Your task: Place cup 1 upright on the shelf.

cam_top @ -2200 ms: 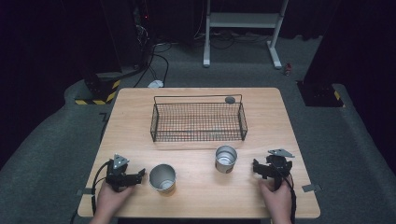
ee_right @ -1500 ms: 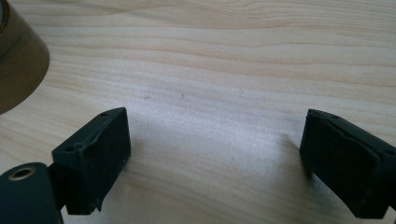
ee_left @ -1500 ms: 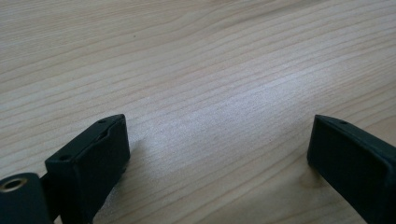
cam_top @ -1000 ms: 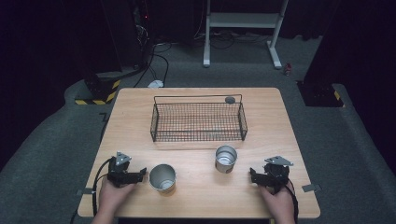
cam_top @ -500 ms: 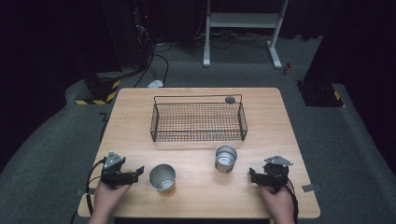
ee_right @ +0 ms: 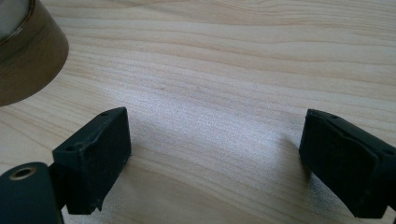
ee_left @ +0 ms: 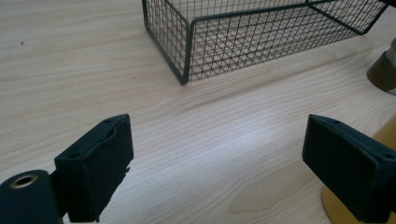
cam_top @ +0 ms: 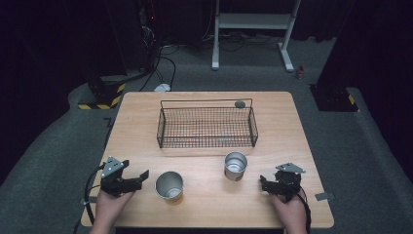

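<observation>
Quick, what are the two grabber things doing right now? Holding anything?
Left gripper: open, holding nothing, beside the near cup.
Right gripper: open, holding nothing, near the other cup.

I'm working in a lab or studio: black curtains (cam_top: 58, 58) behind the desk (cam_top: 204, 161), grey carpet (cam_top: 341, 141), cables (cam_top: 165, 63), hazard-striped base (cam_top: 104, 100).

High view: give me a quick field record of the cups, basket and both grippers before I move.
left gripper: open, holds nothing, left of the left cup
right gripper: open, holds nothing, right of the right cup
left cup: upright on the table, apart from the jaws
right cup: upright, nearer the basket
basket: wire, nothing visible inside
small round thing: behind the basket, on the table
</observation>
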`<state>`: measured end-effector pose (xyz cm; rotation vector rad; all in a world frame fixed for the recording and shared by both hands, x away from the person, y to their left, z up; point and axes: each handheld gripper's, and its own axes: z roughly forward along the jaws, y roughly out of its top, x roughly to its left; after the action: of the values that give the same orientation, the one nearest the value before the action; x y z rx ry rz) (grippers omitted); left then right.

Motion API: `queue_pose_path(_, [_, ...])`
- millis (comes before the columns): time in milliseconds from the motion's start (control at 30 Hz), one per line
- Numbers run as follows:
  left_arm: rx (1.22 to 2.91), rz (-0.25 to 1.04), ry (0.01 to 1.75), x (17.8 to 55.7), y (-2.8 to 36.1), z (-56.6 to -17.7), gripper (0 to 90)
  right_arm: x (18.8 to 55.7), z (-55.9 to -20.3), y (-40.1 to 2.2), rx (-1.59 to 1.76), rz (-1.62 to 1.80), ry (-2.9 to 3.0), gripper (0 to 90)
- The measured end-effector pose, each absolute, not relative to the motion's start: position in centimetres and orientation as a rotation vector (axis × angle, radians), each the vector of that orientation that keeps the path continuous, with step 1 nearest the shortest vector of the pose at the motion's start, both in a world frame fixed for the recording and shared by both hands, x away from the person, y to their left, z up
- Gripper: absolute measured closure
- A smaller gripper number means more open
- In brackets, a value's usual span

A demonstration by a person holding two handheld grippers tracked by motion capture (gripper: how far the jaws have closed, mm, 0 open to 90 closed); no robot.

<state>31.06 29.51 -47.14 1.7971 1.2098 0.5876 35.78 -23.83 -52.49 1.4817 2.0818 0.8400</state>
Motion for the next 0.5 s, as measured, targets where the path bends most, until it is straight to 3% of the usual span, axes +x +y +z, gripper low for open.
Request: queue_pose_path(500, [1.753,0.607,1.115,29.5,28.4,-44.7,9.5,35.7,-52.5,-23.8,1.481,0.841,2.08,9.4])
